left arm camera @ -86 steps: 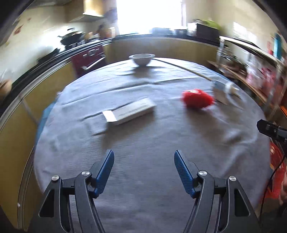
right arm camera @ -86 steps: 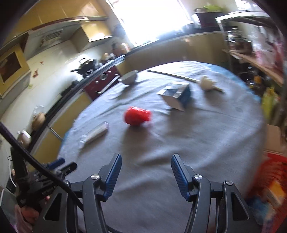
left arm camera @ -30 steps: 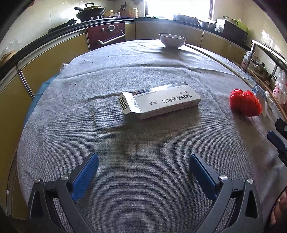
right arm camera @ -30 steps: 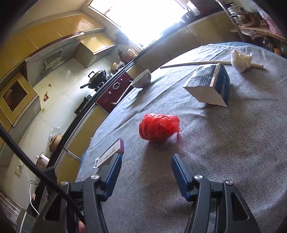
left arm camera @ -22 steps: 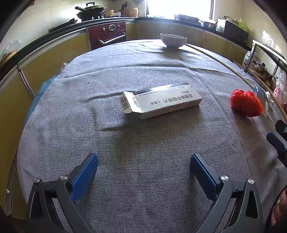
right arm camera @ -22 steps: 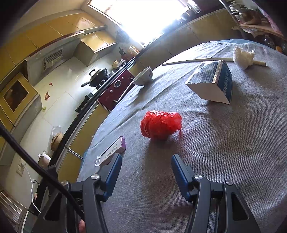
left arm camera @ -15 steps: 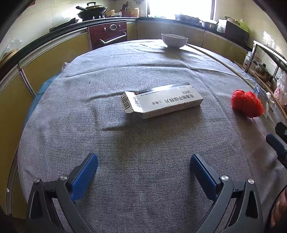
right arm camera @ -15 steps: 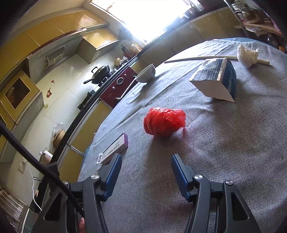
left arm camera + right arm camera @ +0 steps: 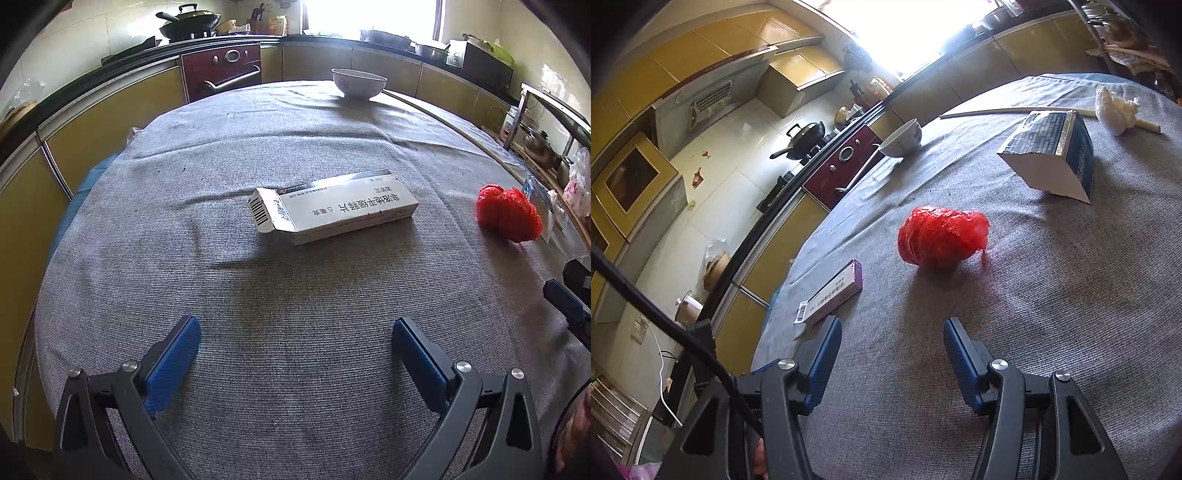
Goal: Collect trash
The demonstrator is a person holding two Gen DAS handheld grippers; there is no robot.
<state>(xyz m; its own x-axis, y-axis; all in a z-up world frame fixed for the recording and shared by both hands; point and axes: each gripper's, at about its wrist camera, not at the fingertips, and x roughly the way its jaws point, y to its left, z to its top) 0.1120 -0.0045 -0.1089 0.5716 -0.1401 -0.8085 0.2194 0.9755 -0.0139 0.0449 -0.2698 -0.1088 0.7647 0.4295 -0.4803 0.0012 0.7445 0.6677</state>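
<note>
The left hand-held gripper (image 9: pixel 295 343) hangs over the near part of the bench (image 9: pixel 303 376) with its jaws spread wide and nothing between them. It points at the flat carton (image 9: pixel 334 210) lying in the middle of the cloth, its end flap open toward the left. That wide spread looks chosen so the jaws could span the carton across its narrow side.

The right hand-held gripper (image 9: pixel 892 350) is also empty, its jaws partly apart, and aimed at the red bag (image 9: pixel 942 236) a little way beyond its tips. That gap seems about right for a soft, crumpled bundle that will give under the pads. In the left view this gripper shows only as a blue tip at the right edge.

Farther off on the right lie a box (image 9: pixel 1056 155) tipped on one edge, a white wad (image 9: pixel 1115 109) and a long stick (image 9: pixel 1008 110) running beneath the wad. A bowl (image 9: pixel 358 82) stands at the far rim; I take it for a dish, not trash.

No bin shows in either view, so where the trash should go cannot be told. The box is almost wholly hidden behind the bag in the left view. The print on the carton is too small to read, and the bag's contents are hidden. A bit of a hand (image 9: pixel 759 461) shows beneath the right gripper's frame.
</note>
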